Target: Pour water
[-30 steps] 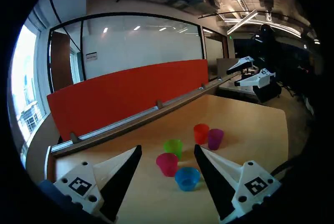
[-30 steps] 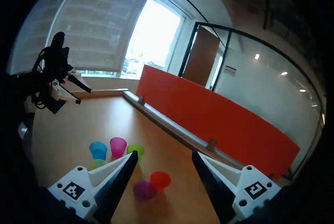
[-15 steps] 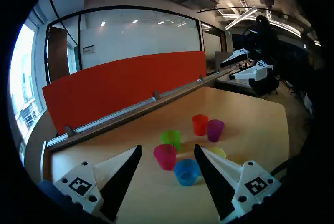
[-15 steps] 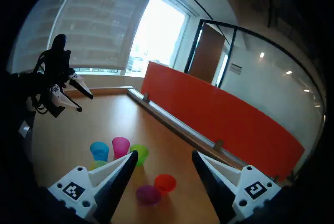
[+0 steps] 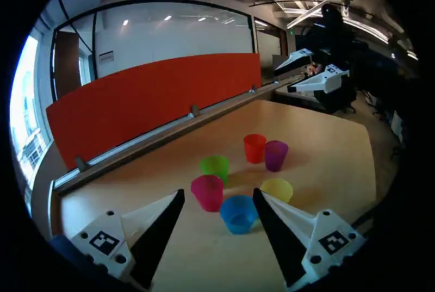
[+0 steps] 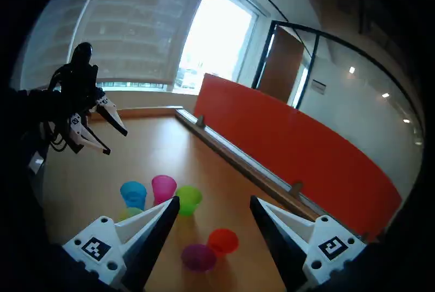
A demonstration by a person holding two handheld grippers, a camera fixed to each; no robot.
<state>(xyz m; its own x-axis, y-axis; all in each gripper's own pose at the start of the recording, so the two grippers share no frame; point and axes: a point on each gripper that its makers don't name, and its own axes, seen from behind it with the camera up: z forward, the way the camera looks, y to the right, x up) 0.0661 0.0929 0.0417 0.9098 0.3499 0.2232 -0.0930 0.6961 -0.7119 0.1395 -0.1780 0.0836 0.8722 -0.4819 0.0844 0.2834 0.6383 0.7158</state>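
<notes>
Several plastic cups stand in a loose cluster on the wooden table (image 5: pixel 331 156): pink (image 5: pixel 207 192), blue (image 5: pixel 238 213), green (image 5: pixel 214 167), yellow (image 5: pixel 276 189), red (image 5: pixel 254 147) and purple (image 5: pixel 275 155). My left gripper (image 5: pixel 217 202) hangs open above the table's near side, with the pink and blue cups beyond its fingertips. The right gripper view has the same cups from the other side: blue (image 6: pixel 133 194), pink (image 6: pixel 163 188), green (image 6: pixel 188 199), red (image 6: pixel 223 241), purple (image 6: pixel 198 257). My right gripper (image 6: pixel 213 205) is open and holds nothing. Each gripper appears far off in the other's view (image 5: pixel 310 74) (image 6: pixel 98 123).
A long red partition (image 5: pixel 157 96) with a metal rail runs along the table's far edge. Glass walls and a bright window (image 6: pixel 217 42) lie behind. The table's right edge (image 5: pixel 374 172) drops to the floor. A dark-sleeved arm holds the far gripper (image 6: pixel 32 112).
Both views have tilted down and drawn a little closer to the cups. The yellow cup has come into sight in the left gripper view. Neither gripper's jaws have moved.
</notes>
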